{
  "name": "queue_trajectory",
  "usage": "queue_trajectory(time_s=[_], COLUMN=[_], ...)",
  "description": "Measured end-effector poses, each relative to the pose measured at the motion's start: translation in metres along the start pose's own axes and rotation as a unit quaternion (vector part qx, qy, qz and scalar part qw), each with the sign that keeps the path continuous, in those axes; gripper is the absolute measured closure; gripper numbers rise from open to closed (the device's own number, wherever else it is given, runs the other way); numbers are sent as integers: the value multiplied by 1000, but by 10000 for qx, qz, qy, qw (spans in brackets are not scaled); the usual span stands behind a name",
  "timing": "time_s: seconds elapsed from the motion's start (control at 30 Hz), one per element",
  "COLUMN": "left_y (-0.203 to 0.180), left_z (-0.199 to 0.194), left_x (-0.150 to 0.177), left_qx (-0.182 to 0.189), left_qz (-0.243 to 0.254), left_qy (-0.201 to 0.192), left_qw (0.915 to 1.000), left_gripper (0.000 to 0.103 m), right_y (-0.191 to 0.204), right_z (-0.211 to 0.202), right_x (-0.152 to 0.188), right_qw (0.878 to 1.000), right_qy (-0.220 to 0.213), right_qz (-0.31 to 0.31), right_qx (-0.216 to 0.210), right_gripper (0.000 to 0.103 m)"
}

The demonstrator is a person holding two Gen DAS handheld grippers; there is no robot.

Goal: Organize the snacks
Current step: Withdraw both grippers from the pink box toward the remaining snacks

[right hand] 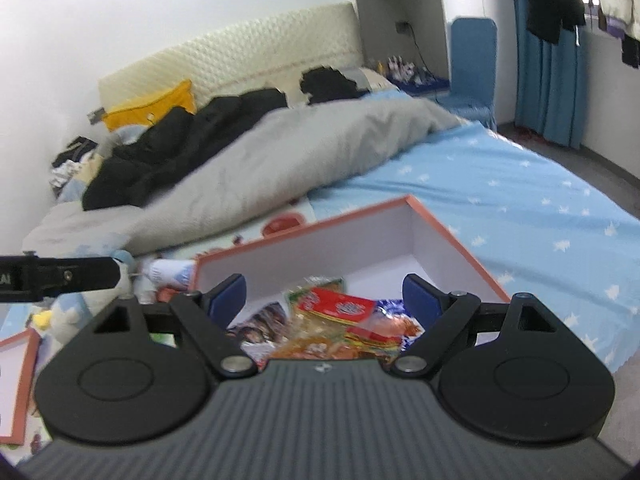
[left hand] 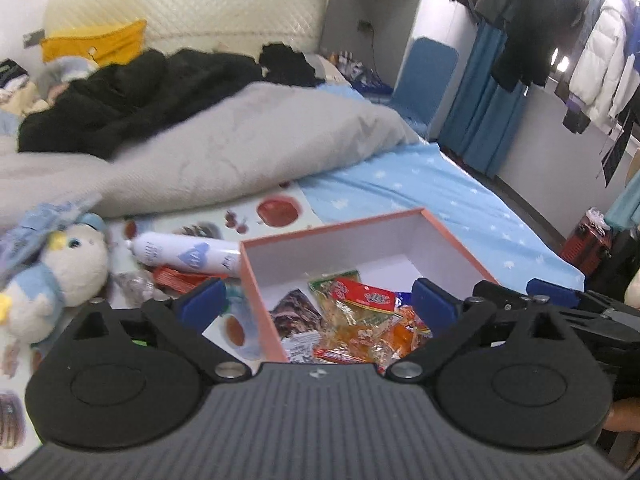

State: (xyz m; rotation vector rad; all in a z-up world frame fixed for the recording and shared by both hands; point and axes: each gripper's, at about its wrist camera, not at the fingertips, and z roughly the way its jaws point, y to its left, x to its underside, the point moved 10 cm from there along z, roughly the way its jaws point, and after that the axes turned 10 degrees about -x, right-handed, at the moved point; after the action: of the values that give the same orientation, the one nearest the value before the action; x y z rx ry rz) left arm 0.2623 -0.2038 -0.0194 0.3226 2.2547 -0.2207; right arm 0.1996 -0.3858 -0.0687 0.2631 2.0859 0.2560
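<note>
An open box [left hand: 452,236] with a salmon rim and white inside sits on the bed; it also shows in the right wrist view [right hand: 440,236]. Several snack packets [left hand: 360,316] lie piled in it, a red-labelled one on top [right hand: 340,306]. My left gripper [left hand: 316,300] is open and empty, hovering over the box's near left corner. My right gripper [right hand: 324,296] is open and empty above the snack pile; it appears at the right edge of the left wrist view. A red snack packet [left hand: 180,278] and a white bottle [left hand: 188,254] lie left of the box.
A plush penguin [left hand: 52,276] sits left on a fruit-print mat [left hand: 276,212]. A grey duvet [left hand: 240,152] and black clothes [left hand: 132,96] cover the bed behind. Blue starred sheet [right hand: 520,200] lies right of the box. A salmon lid [right hand: 20,380] lies at the left.
</note>
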Motion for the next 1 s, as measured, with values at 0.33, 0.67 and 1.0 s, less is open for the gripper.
queue_trajectory(time_s=[0.33,0.67,1.0], left_y=[28,79,119], left_z=[-82,-129,-148], left_x=[-7,16,54], left_qx=[-255,-584,-863], left_qz=[-11,-314,-576], left_qy=[-639,-795,-681], left_qw=[9976,9946,9923], left_gripper=[0,0,0], right_y=[56,104,143], right_z=[-48,-58,-49], right_x=[-21,-2,31], right_qw=[9981,9953,9920], right_qy=[-408,-356,-73], right_qz=[-307,-555,-690], right_qx=[-343,-712,-1055], right_gripper=[16,16,16])
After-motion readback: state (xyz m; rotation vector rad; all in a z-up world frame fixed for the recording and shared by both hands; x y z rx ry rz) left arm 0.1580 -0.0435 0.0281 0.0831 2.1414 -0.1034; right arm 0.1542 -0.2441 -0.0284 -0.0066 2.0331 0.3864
